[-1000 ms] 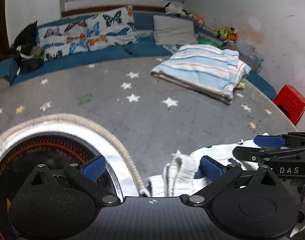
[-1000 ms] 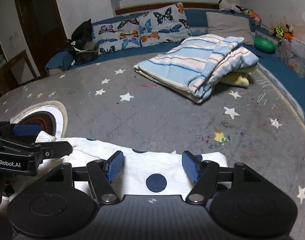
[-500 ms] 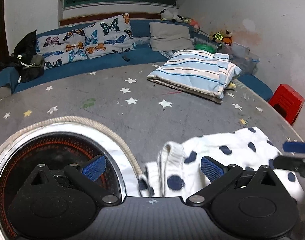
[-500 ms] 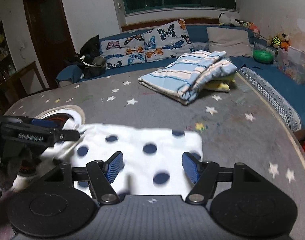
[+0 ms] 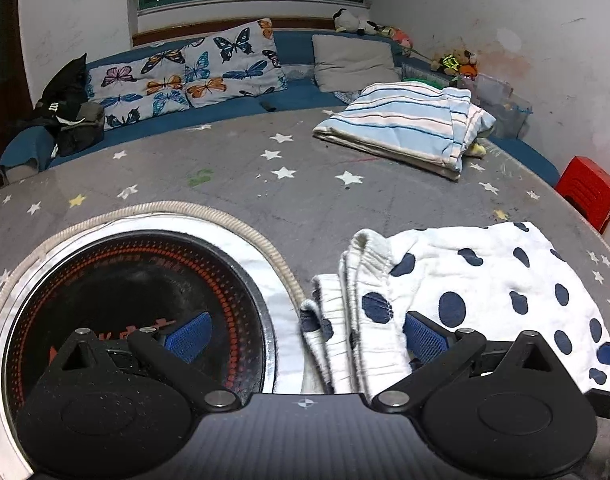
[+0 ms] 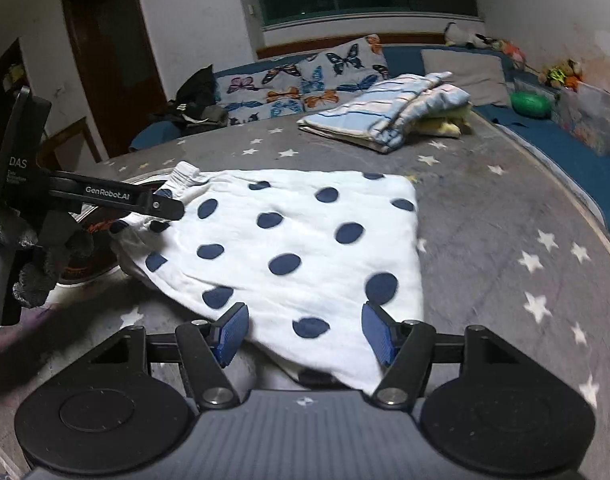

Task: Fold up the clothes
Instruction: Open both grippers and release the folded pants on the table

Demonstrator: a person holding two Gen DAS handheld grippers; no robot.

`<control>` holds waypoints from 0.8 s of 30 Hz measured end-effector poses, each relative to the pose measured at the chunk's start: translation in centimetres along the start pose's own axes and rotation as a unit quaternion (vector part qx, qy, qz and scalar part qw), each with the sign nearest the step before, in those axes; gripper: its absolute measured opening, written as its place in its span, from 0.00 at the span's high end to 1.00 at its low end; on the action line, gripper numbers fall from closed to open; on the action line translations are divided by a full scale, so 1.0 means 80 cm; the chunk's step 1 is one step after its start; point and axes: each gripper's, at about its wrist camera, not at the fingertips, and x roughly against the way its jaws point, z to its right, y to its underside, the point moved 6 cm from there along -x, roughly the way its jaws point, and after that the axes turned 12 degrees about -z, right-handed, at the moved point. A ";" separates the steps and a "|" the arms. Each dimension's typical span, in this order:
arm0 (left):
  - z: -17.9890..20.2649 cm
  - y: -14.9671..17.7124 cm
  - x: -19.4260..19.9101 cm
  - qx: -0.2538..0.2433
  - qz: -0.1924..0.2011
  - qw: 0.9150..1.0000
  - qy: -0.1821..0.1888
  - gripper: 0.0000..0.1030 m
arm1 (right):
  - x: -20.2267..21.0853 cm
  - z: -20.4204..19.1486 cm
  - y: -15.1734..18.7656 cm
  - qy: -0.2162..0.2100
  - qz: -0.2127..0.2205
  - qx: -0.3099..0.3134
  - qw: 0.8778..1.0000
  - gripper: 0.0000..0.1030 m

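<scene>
White polka-dot garment (image 6: 305,248) is laid out mostly flat on the grey star-print table (image 6: 505,216), centre of the right wrist view; lower right in the left wrist view. Ribbed waistband (image 5: 361,264) is bunched at its left end, beside the round inset burner (image 5: 137,304).

Right gripper (image 6: 305,332): jaws apart and closing slightly, near hem lying between the blue pads, not yet pinched as far as can be seen. Left gripper (image 5: 305,336): jaws spread wide, waistband fabric below the gap, nothing pinched.

Progress judged early: the garment is spread, no fold is seen on it yet. Left to do: edges to be gripped, halves to be folded over, the result to be set aside. A striped blanket (image 5: 405,128) sits folded at upper right, probably not part of the job.
</scene>
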 end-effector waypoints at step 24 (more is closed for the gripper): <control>-0.007 0.050 0.056 0.023 0.003 0.999 0.028 0.00 | 0.032 -0.008 0.037 0.018 0.049 -0.054 0.997 0.27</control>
